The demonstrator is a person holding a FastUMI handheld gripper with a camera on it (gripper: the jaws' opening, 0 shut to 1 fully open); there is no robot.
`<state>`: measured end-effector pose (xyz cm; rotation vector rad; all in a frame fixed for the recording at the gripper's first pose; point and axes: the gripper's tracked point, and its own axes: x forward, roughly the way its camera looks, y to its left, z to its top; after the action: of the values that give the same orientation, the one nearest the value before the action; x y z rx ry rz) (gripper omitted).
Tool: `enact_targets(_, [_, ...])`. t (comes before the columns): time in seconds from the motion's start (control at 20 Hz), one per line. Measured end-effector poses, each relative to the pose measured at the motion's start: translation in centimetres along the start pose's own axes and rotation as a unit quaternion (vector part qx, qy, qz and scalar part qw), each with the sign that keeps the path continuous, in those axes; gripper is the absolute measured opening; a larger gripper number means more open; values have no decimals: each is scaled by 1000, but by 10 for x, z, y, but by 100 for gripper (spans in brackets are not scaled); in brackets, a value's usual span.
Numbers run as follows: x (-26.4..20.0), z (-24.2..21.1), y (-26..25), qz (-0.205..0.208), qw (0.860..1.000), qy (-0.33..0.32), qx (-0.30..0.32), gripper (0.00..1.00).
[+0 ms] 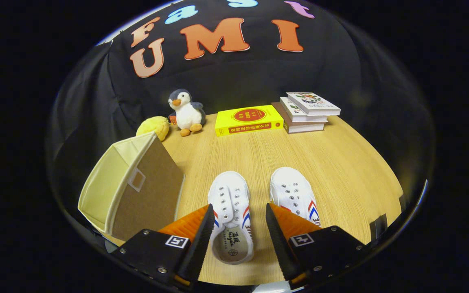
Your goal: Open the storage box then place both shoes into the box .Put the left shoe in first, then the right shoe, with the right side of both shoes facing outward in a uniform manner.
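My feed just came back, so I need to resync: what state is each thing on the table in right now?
storage box: lying on its side, nothing visible inside.
left shoe: upright on the table, between the fingers, not gripped.
right shoe: upright on the table, beside the left shoe.
gripper: open, fingers either side of the left shoe.
yellow book: flat, closed.
book stack: three books, closed.
penguin toy: standing upright.

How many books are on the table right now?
4: a yellow book lying flat beside the penguin toy, and a stack of three books just right of it. The open gripper straddles a shoe.
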<state>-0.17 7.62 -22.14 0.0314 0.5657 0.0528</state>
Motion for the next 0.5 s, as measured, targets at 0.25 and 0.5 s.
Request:
enact_targets(0.25, [20,-32,-11,4,999,51,-16,65])
enact_targets(0.5, [40,-55,-14,17,995,91,-29,64])
